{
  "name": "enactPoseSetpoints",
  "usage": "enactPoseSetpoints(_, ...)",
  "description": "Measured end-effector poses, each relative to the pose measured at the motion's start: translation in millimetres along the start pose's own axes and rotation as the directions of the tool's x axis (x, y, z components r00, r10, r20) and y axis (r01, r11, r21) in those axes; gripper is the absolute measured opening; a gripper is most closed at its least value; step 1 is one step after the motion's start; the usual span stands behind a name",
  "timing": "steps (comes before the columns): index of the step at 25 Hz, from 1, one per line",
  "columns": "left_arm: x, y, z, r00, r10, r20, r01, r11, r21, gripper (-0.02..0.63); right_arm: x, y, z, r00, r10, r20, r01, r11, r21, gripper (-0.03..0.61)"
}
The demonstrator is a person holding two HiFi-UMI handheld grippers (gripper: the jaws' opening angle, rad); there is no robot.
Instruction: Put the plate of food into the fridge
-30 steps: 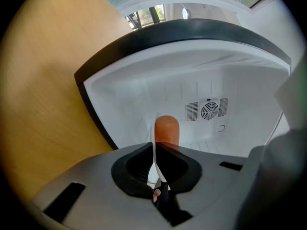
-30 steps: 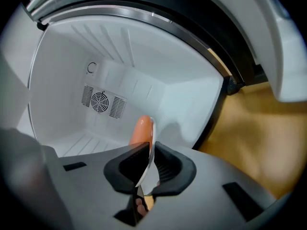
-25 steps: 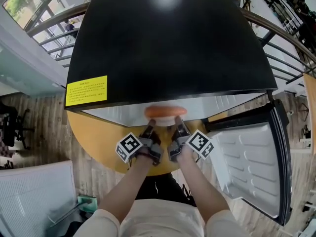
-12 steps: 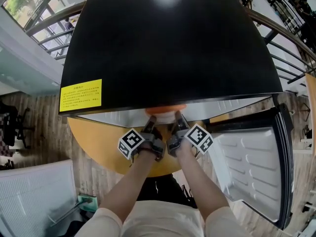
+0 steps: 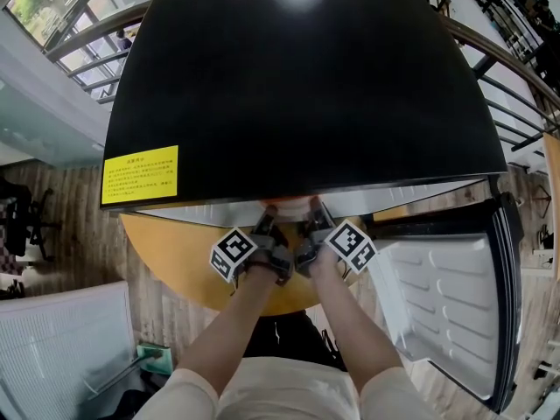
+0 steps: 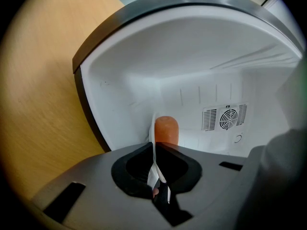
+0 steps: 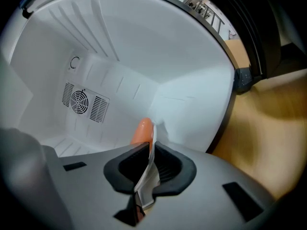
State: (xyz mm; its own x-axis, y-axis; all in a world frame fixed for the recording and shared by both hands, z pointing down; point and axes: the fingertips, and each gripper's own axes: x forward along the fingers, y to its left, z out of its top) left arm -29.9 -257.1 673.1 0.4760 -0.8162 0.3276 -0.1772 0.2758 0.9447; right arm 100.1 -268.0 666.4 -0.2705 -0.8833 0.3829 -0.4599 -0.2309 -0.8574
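A white plate (image 6: pixel 154 128) carries an orange sausage-like food (image 6: pixel 166 130) and sits inside the white cavity of the fridge (image 6: pixel 201 56). My left gripper (image 6: pixel 153 148) is shut on the plate's rim. My right gripper (image 7: pixel 147 150) is shut on the plate (image 7: pixel 151 159) from the other side, with the food (image 7: pixel 143 131) just past its jaws. In the head view both grippers, the left gripper (image 5: pixel 265 221) and the right gripper (image 5: pixel 315 218), reach under the fridge's black top (image 5: pixel 297 86). That top hides nearly all of the plate (image 5: pixel 285 203).
The fridge door (image 5: pixel 446 296) stands open to the right. The fridge rests on a round wooden table (image 5: pixel 171 252). A yellow label (image 5: pixel 140 174) is on the top's front left. A fan vent (image 6: pixel 225 117) is on the back wall. Railings (image 5: pixel 516 94) run behind.
Both grippers have pushed forward with the plate. The orange food, plainly visible at the fridge's mouth a second ago, has slid under the black top.
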Motion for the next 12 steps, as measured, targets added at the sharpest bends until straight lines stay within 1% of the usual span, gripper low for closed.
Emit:
enactPoseSetpoints(4, 1.9, 0.6, 1.2, 1.0, 0.004, 0.002, -0.004, 1.0, -0.002, 0.037, 3.0, -1.1, -0.2, 1.0, -0.008, -0.001, 0.008, 1.0, -0.007, 0.051)
enactPoseSetpoints(6, 2.9, 1.0, 1.4, 1.0, 0.011, -0.001, -0.011, 1.0, 0.014, 0.037, 3.9, -2.7, -0.4, 1.0, -0.017, -0.002, 0.017, 1.0, -0.019, 0.051)
enactPoseSetpoints(8, 3.7, 1.6, 1.2, 1.0, 0.019, -0.005, -0.019, 0.999, 0.029, 0.037, 4.1, -3.2, -0.2, 1.0, -0.025, -0.001, 0.025, 0.999, -0.047, 0.051)
enactPoseSetpoints(12, 4.8, 2.6, 0.5, 1.0, 0.03, -0.005, -0.03, 0.999, 0.034, 0.037, 4.9, -0.9, -0.2, 0.999, -0.04, -0.005, 0.039, 0.992, -0.118, 0.051)
